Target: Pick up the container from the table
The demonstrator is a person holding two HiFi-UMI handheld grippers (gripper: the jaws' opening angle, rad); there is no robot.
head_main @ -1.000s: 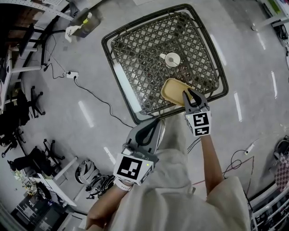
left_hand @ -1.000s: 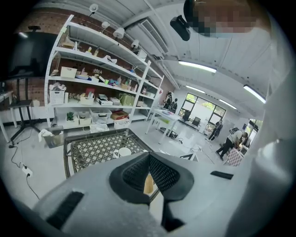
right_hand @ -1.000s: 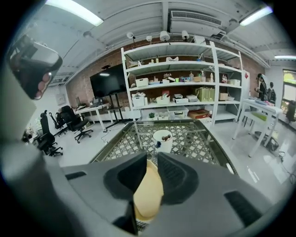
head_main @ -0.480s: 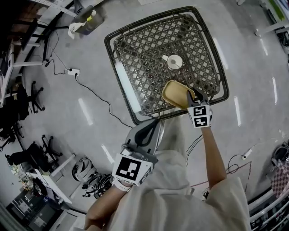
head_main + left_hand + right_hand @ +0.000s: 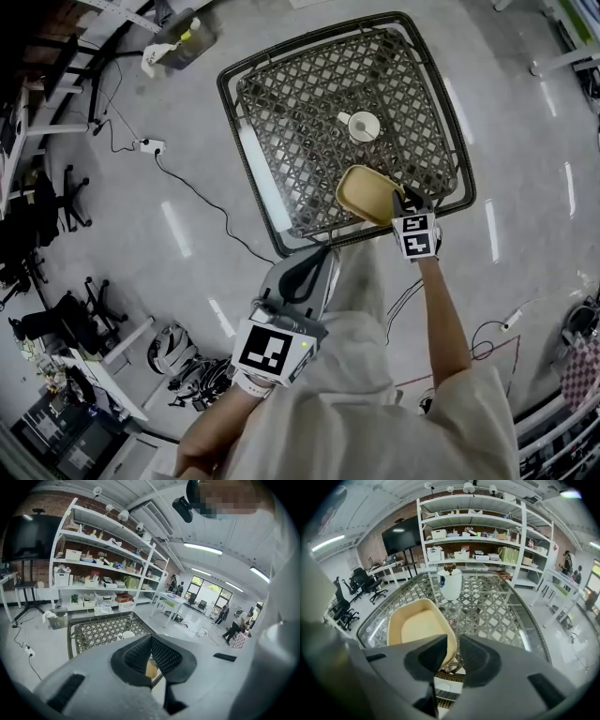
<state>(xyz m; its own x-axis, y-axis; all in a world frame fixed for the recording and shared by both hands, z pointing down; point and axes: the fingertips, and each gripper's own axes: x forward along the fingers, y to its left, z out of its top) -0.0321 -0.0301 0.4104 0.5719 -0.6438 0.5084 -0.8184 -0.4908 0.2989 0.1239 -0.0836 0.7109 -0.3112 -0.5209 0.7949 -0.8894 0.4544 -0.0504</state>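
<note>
R gripper (image 5: 406, 200) now further fwd over table (image 5: 281, 112) near edge. Jaws were wide apart 1 s ago, now pinched on tan container (image 5: 364, 190) rim. Container unmoved, flat on table's near-right part; white cup (image 5: 361, 124) at table centre. Grasp looks made, lift next. L gripper (image 5: 305, 272) off table, near side, jaws together, empty.

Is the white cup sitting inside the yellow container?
No, the white cup stands by itself on the table, farther back than the yellow container and not touching it.
</note>
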